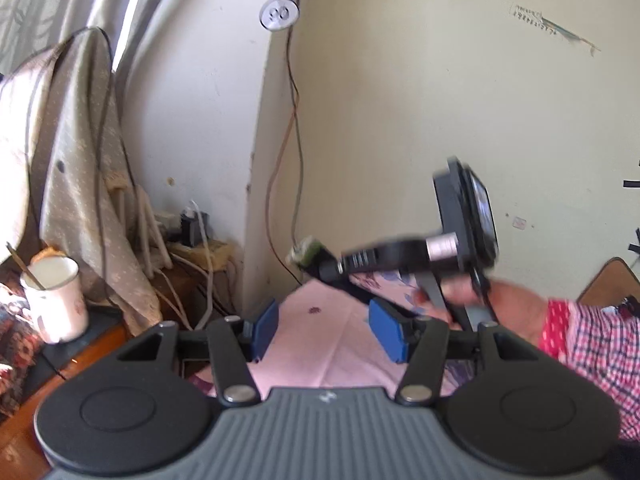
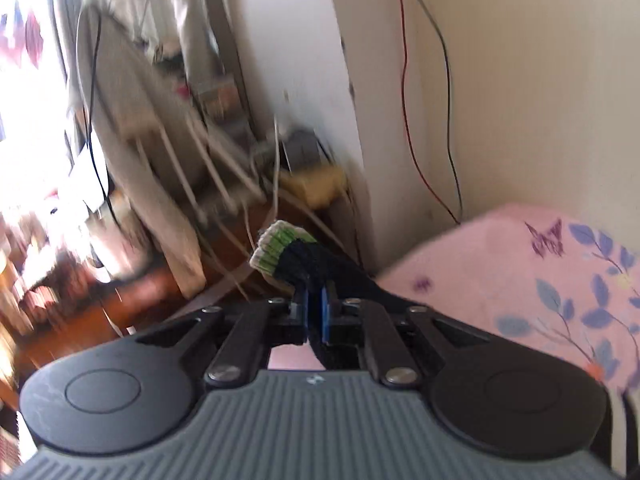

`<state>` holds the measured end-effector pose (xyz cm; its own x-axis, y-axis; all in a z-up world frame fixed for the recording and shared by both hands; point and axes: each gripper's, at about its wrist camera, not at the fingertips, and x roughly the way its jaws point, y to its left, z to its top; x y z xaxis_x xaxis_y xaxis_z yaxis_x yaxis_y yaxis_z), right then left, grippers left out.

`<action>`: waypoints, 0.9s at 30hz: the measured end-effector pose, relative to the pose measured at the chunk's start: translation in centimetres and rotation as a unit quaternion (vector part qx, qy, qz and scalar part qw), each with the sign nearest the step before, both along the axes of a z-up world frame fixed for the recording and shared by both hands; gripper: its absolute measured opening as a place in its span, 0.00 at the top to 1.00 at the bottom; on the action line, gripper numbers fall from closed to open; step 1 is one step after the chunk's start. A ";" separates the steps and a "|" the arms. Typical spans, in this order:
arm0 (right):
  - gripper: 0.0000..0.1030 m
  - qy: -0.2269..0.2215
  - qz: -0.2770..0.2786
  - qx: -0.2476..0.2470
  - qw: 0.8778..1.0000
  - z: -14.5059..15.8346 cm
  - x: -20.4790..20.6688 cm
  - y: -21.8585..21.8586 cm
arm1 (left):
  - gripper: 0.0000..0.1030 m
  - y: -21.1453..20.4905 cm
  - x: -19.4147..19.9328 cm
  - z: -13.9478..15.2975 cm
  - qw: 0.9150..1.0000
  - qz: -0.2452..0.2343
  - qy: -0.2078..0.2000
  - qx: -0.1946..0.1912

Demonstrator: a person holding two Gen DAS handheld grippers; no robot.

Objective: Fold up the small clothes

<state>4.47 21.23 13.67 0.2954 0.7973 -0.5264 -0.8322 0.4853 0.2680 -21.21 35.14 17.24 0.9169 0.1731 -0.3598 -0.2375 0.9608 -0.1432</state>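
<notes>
Right gripper (image 2: 316, 312) clamped on a dark knitted sock (image 2: 320, 268), blue pads nearly together with the fabric pinched between them. Green-and-white cuff (image 2: 280, 250) sticking out ahead of the fingertips, centre of the right view, lifted clear of the pink sheet (image 2: 500, 256) at lower right. Dark tail of the sock running back toward the sheet; whether touching it, not clear. Likely held near the cuff so the length hangs free and can be laid back over itself.

Left gripper (image 1: 324, 328) spread wide, nothing between its blue pads (image 1: 266, 328), hovering low over the sheet (image 1: 320, 344) at lower centre of the left view. Probably kept open and close to catch the sock's free end or pin it for the fold.

Seen from the left view, at centre right: the right gripper (image 1: 316, 260) reaching leftward, cuff (image 1: 306, 251) at its tip, hand (image 1: 504, 308) and checked sleeve (image 1: 588, 336) behind it. Motion blur on both views, heavier on the right, so a swing in progress seems likely.

Off the sheet: mug (image 1: 56, 300) with a spoon at lower left, draped cloth (image 1: 76, 168) above it, cables (image 1: 292, 132) down the wall. Mug well apart from the working area, so little risk unless the sock swings far left.

Fold apparently just starting: sock airborne, not yet doubled.
</notes>
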 end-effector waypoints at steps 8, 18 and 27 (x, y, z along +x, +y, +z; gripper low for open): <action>0.91 0.017 -0.129 0.066 0.989 1.1 8.8 -17.7 | 0.50 -4.2 6.8 -2.3 0.995 -0.093 0.028 -0.029; 0.78 0.031 -0.351 0.041 0.935 -5.4 10.1 -44.8 | 0.38 -11.8 28.7 -10.1 0.954 -0.208 0.163 -0.139; 0.55 0.005 -0.377 -0.033 0.926 -8.1 11.4 -50.1 | 0.58 -16.5 35.7 -16.6 0.925 -0.248 0.212 -0.197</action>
<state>15.84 -28.86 5.52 0.7495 0.3322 -0.5726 -0.2483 0.9429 0.2220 14.52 18.64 0.65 0.6103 -0.4509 -0.6513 0.1027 0.8603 -0.4993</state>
